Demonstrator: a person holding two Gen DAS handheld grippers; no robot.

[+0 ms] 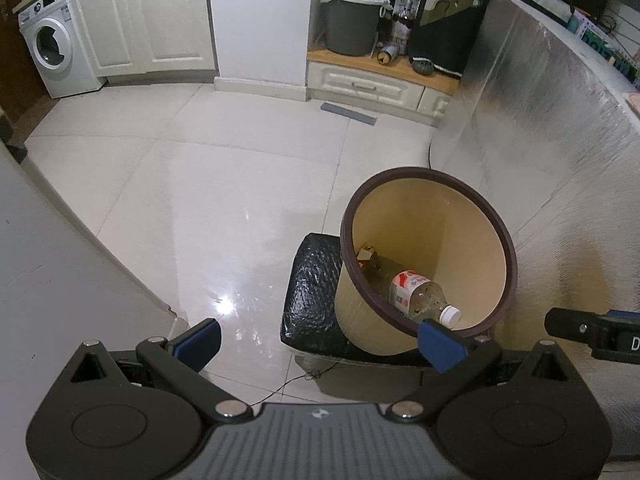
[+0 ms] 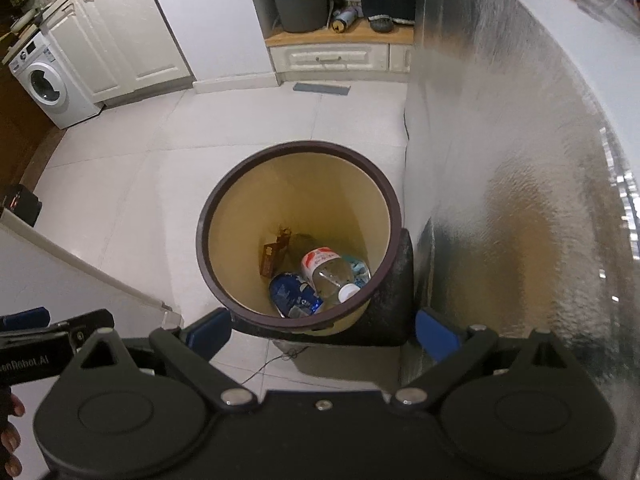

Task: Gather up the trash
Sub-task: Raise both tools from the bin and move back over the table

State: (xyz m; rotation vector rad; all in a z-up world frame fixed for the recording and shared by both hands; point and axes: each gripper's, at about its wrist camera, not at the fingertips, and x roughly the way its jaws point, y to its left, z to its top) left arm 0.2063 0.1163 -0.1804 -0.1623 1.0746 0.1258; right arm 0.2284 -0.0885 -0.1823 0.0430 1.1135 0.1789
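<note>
Both sets of jaws stand wide apart with nothing between them. The left gripper (image 1: 320,344) hangs above the tiled floor (image 1: 224,200), one of its blue pads (image 1: 442,344) level with the near rim of the trash bin (image 1: 472,240), while the right gripper (image 2: 323,330) sits right over that bin's mouth, its jaws spread to either side of the near rim.

The trash bin (image 2: 224,248) is a cream bucket with a dark brown rim, and it stands on the floor against a black wrapped block (image 1: 312,292). Down in the bin lies a clear plastic bottle (image 2: 326,272) with a red-and-white label and a white cap, resting on its side. Touching it is a crumpled blue wrapper (image 2: 292,294), and a brown carton (image 2: 270,258) leans against the inner wall. From the left wrist view the bottle (image 1: 420,292) shows its cap pointing toward the near rim.

Just beside the bin on the right rises a tall silver foil panel (image 2: 500,160). A thin cord (image 2: 276,362) trails across the tiles below the bin. Farther off, a washing machine (image 1: 56,52) stands by white cabinets (image 1: 148,16), and a grey bucket (image 1: 350,26) sits on a wooden shelf (image 1: 340,58) above a drawer.
</note>
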